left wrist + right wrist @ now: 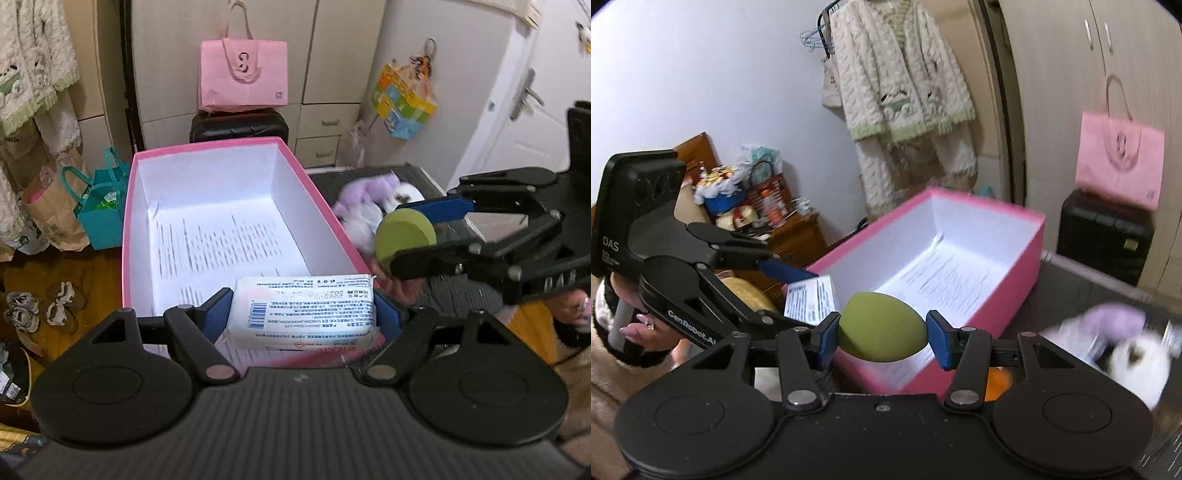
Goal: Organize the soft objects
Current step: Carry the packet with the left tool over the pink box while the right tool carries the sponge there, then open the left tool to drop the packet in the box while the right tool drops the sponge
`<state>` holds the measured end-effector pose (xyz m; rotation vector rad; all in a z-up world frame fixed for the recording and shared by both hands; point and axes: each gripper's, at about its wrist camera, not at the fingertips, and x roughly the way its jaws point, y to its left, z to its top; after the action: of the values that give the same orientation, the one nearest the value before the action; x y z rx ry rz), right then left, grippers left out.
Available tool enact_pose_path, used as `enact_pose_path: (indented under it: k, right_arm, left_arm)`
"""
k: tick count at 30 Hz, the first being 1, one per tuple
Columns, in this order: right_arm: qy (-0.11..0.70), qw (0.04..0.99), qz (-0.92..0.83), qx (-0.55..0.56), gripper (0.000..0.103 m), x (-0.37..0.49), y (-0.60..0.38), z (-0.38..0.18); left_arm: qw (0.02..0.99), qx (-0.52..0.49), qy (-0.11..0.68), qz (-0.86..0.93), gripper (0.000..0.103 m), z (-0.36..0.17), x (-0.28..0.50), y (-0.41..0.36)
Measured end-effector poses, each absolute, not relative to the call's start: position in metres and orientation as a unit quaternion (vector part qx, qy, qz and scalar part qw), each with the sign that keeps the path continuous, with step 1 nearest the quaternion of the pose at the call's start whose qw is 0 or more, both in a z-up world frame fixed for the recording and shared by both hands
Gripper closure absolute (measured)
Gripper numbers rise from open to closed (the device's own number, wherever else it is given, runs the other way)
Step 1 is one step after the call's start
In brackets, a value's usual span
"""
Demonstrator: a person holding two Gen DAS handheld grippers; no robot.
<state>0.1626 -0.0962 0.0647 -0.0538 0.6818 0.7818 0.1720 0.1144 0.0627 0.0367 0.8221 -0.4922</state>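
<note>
My left gripper (301,315) is shut on a white tissue pack (303,310) with printed text, held over the near end of a pink box (127,229) with white inner walls. Printed paper (229,240) lines the box floor. My right gripper (882,332) is shut on a green egg-shaped sponge (882,326), just above the box's near corner (871,373). In the left wrist view the right gripper (417,236) and the sponge (404,236) hang to the right of the box. In the right wrist view the left gripper (798,291) carries the pack (810,301).
A purple and white plush toy (1119,339) lies on the dark table (1067,291) right of the box; it also shows as the plush toy (373,199). A pink bag (243,74) sits on a black case (240,127). Bags (99,210) and slippers (40,306) are on the floor at left.
</note>
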Motion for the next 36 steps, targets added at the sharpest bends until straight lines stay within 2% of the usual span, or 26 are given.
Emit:
enact_pose_path:
  k: [3,10,18,28,32,34,36]
  right_arm:
    - [0.302,0.871,0.385,-0.053,0.047,0.180,-0.087,0.056]
    - [0.313,0.875,0.357,-0.093,0.047,0.229,-0.073,0.049]
    - [0.350,0.852,0.319,-0.222,0.047,0.291,-0.029,0.019]
    - [0.350,0.829,0.306,-0.311,0.047,0.328,-0.001,-0.009]
    - [0.336,0.839,0.293,-0.313,0.041,0.329,-0.002,-0.010]
    - [0.324,0.846,0.293,-0.306,0.034,0.321,-0.007,-0.005]
    - [0.315,0.854,0.297,-0.289,0.033,0.311,-0.015,0.005]
  left_arm:
    - [0.887,0.005,0.405,-0.219,0.024,0.058,0.205,0.115]
    - [0.888,-0.013,0.428,-0.168,0.024,0.039,0.280,0.120]
    - [0.894,-0.055,0.427,-0.127,0.024,0.014,0.336,0.119]
    - [0.905,-0.031,0.415,-0.093,0.022,0.001,0.364,0.113]
    - [0.921,-0.012,0.380,-0.087,0.022,0.008,0.358,0.111]
    - [0.932,0.012,0.354,-0.080,0.019,0.015,0.349,0.109]
    - [0.938,0.033,0.335,-0.083,0.019,0.024,0.337,0.109]
